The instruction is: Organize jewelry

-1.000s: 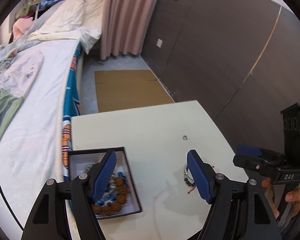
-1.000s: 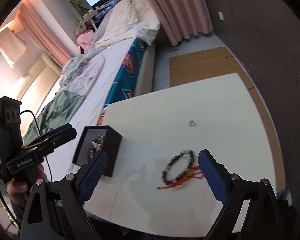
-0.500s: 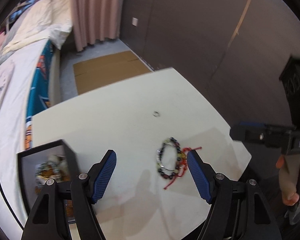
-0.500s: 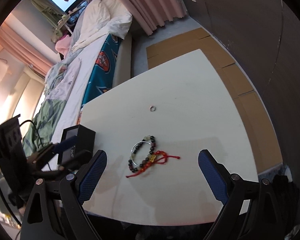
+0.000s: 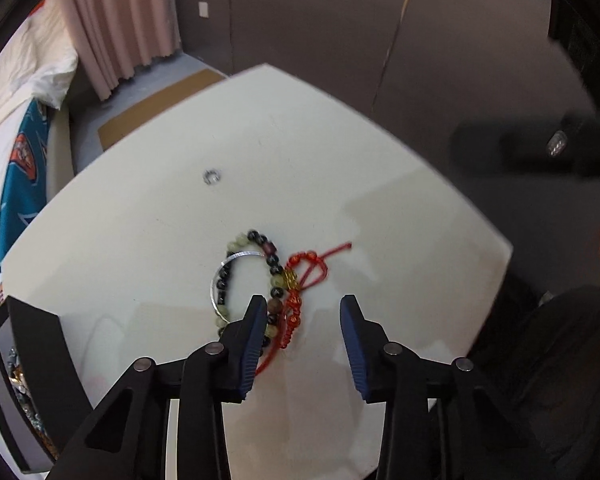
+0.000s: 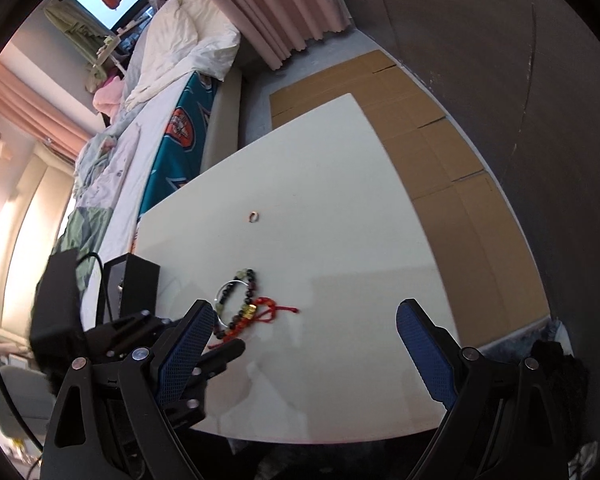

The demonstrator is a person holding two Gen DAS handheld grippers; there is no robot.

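Note:
A beaded bracelet (image 5: 270, 264) lies on the white table (image 5: 380, 200) tangled with a thin silver bangle (image 5: 220, 276) and a red cord bracelet (image 5: 304, 276). My left gripper (image 5: 303, 324) is open, low over the table, with the red cord between its fingers. A small silver ring (image 5: 211, 176) lies farther back. The black jewelry box (image 5: 24, 376) with jewelry inside is at the left edge. My right gripper (image 6: 304, 344) is open and empty, held above the table's near edge. The right wrist view shows the bracelets (image 6: 244, 308), ring (image 6: 254, 216) and box (image 6: 134, 280).
A bed (image 6: 160, 92) with rumpled bedding runs along the table's left side. Flattened cardboard (image 6: 420, 128) lies on the floor behind and right of the table. A dark panelled wall (image 5: 340, 20) stands at the right. The other handheld gripper (image 6: 112, 344) shows at the lower left.
My left gripper swung right from over the jewelry box to the bracelet pile, came down, and narrowed its opening around the red cord. The right gripper rose and pulled back.

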